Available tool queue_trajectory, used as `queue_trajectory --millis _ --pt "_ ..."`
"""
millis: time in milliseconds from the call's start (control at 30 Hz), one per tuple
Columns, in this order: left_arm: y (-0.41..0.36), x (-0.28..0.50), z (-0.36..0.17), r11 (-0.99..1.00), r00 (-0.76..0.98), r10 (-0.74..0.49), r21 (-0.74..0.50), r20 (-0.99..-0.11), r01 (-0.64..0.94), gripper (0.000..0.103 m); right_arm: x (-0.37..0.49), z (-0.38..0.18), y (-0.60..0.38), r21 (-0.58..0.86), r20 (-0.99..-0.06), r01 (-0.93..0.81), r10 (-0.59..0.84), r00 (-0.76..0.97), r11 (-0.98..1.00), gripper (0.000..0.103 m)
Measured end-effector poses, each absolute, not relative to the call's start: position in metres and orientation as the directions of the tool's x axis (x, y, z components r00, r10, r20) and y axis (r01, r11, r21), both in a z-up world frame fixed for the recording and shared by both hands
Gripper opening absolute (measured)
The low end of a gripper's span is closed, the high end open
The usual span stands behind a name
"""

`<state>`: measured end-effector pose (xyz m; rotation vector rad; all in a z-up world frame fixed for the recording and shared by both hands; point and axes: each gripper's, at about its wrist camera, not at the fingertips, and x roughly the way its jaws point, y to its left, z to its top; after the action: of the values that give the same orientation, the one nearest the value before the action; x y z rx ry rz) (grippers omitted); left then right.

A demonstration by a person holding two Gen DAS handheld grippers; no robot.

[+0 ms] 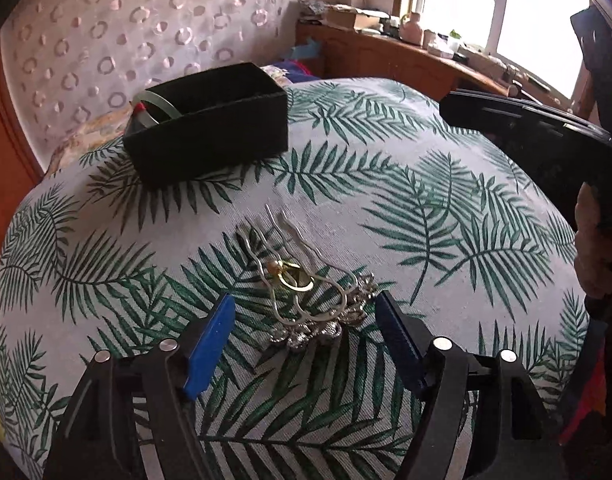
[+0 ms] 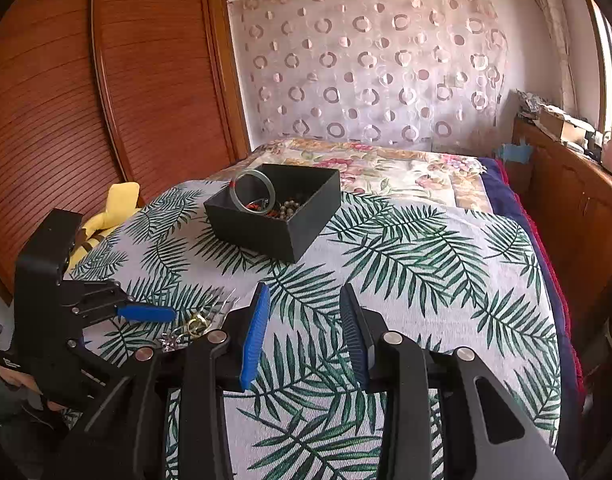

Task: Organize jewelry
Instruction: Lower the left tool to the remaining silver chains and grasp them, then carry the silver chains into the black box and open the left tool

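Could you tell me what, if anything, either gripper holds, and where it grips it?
Nothing is held. The left gripper stands open around the hairpins; the right gripper is open over bare cloth.

Both the left gripper [image 1: 303, 320] and the right gripper [image 2: 306, 312] have black angular arms, round silver rivets and ribbed blue pads [image 2: 254, 336] on the fingertips

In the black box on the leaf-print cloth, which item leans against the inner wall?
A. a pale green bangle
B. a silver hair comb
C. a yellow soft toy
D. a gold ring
A: the pale green bangle stands tilted inside the black box, beside some beads, while the silver hair comb lies outside on the cloth.
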<state>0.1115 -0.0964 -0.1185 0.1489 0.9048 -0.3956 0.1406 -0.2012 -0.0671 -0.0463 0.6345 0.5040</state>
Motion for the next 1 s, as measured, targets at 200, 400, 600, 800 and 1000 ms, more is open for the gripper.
queue_trajectory --millis 200,400,600,800,1000 --pt "-0.086 0.104 -0.112 0.912 0.556 -0.29 -0.049 -0.779 0.407 0.043 0.14 -0.076 -0.2 0.115 -0.592 -0.466 0.438 0.677 0.877 0.039" --pt "-0.07 0.097 -0.089 0.916 0.601 -0.303 -0.052 -0.739 0.399 0.041 0.14 -0.085 -0.188 0.122 -0.607 -0.483 0.45 0.655 0.867 0.039" --pt "-0.062 0.098 -0.069 0.92 0.642 -0.302 -0.038 -0.705 0.391 0.041 0.139 -0.087 -0.177 0.115 -0.615 -0.504 0.46 0.641 0.856 0.039" --pt "-0.061 0.112 -0.053 0.921 0.671 -0.305 -0.03 -0.675 0.388 0.041 0.147 -0.08 -0.174 0.118 -0.608 -0.508 0.467 0.642 0.853 0.039" --pt "-0.062 0.143 -0.042 0.924 0.698 -0.306 -0.026 -0.648 0.381 0.041 0.166 -0.066 -0.165 0.12 -0.591 -0.522 0.483 0.646 0.845 0.039"
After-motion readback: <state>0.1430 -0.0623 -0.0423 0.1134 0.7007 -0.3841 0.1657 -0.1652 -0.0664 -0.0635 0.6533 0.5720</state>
